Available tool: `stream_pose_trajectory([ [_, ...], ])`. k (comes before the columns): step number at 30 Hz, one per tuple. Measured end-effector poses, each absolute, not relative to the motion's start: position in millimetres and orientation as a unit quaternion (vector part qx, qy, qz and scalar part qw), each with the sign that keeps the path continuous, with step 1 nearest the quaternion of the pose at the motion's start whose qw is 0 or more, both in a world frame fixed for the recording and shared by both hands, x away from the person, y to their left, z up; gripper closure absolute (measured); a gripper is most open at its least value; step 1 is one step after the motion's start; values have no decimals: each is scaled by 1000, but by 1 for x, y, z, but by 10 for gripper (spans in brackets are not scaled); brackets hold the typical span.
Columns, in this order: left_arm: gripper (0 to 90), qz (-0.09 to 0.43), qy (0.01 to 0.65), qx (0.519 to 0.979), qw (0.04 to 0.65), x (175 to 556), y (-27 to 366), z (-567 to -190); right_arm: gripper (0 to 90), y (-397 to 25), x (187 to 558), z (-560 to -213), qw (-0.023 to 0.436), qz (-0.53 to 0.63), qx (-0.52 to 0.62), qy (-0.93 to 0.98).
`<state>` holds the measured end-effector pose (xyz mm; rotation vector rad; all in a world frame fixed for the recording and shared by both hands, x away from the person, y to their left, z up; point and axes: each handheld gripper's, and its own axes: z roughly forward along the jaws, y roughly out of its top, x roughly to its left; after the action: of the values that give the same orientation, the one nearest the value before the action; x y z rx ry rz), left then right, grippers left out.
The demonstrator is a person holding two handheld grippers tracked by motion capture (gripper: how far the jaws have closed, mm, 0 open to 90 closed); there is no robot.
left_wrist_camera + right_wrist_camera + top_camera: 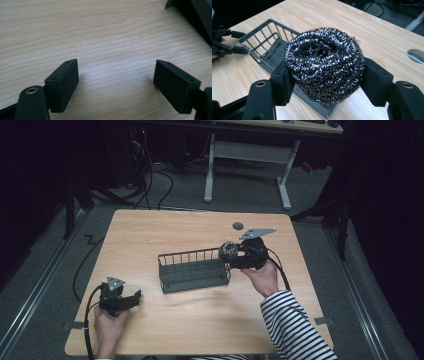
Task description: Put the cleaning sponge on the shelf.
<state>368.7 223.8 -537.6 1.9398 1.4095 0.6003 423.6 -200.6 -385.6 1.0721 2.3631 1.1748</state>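
A round steel-wool scourer [324, 63] is clamped between the jaws of my right gripper [325, 77], held just above the right end of a dark wire basket [265, 46]. From above, the scourer [229, 251] hangs at the right end of the basket [194, 270], with the right gripper [233, 255] reaching in from the right. My left gripper [137, 296] rests low at the table's front left, jaws spread wide over bare wood [115, 67] with nothing between them.
The basket's corner [192, 15] shows at the upper right of the left gripper view. A round grey grommet [238, 225] sits in the wooden tabletop [200, 320] near its far edge. Cables and a white desk frame [250, 155] lie on the floor beyond the table.
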Motion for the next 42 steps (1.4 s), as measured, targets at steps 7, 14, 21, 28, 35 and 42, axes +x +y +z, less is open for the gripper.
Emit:
stream_pose_trajectory([
  [7,206,229,538,741,329,369,224,-538,349,-178,431,-392,132,398,359,834],
  [14,206,229,538,741,329,369,224,-538,348,-161,439,-403,121,385,354,843],
  [21,206,229,538,741,329,369,224,-538,346,-146,450,-421,114,358,357,855],
  [28,206,229,538,742,329,369,224,-538,343,-143,457,-433,102,340,372,858],
  [35,205,229,538,742,329,369,224,-538,332,-141,461,-441,92,324,380,862],
  [42,205,229,538,742,329,369,224,-538,315,-140,462,-442,93,318,377,865],
])
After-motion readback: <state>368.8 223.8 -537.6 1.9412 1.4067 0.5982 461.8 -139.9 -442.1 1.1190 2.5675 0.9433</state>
